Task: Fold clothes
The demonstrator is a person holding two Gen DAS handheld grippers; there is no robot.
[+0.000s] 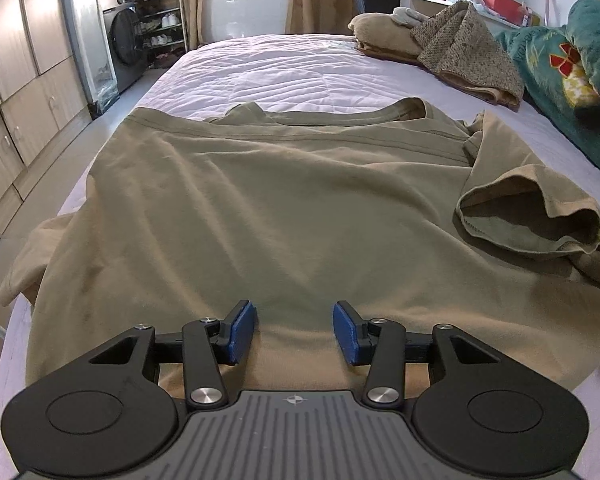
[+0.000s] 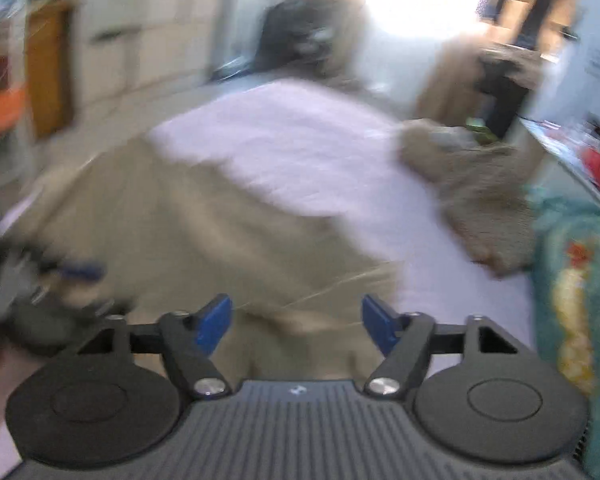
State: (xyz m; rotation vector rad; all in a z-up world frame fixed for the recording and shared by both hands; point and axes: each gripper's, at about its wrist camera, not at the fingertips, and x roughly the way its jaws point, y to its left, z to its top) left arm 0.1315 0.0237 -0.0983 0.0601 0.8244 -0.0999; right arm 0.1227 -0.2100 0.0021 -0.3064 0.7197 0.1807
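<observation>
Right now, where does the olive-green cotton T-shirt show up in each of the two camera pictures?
Left wrist view: olive-green cotton T-shirt fills the middle, spread flat on the bed.
Right wrist view: blurred, it runs from the left edge to the bottom centre.
Shared landmark: the brown knitted garment lies further up the bed, on the right.

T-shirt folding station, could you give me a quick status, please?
Left gripper and right gripper open, empty. Olive T-shirt spread on bed, unfolded. Nothing in the way.
</observation>
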